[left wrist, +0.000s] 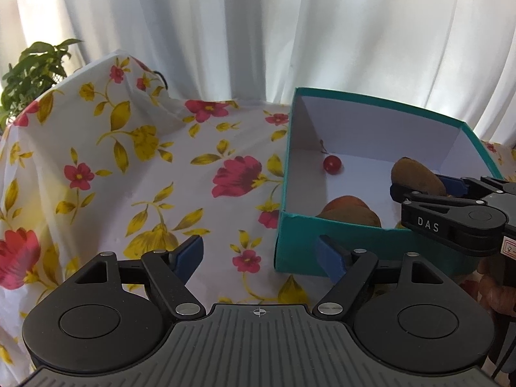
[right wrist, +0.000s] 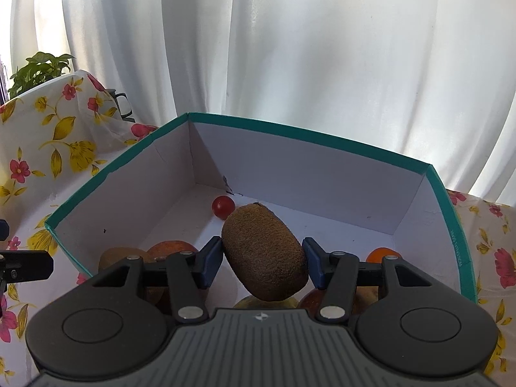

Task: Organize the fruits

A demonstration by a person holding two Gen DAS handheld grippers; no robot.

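My right gripper [right wrist: 262, 262] is shut on a brown kiwi [right wrist: 264, 254] and holds it above the teal box [right wrist: 309, 138]. The kiwi also shows in the left wrist view [left wrist: 416, 175], held over the box [left wrist: 338, 251] by the right gripper [left wrist: 419, 190]. Inside the box lie a small red cherry tomato [right wrist: 223, 207], orange-red fruits near the front wall [right wrist: 167, 248] and an orange fruit [right wrist: 383, 255] at the right. My left gripper [left wrist: 262, 256] is open and empty, over the tablecloth just left of the box's near corner.
A floral tablecloth [left wrist: 145, 167] covers the table and a raised hump at the back left. A green plant [left wrist: 32, 71] stands at the far left. A dark mug [right wrist: 121, 104] sits behind the hump. White curtains [right wrist: 322, 48] hang behind.
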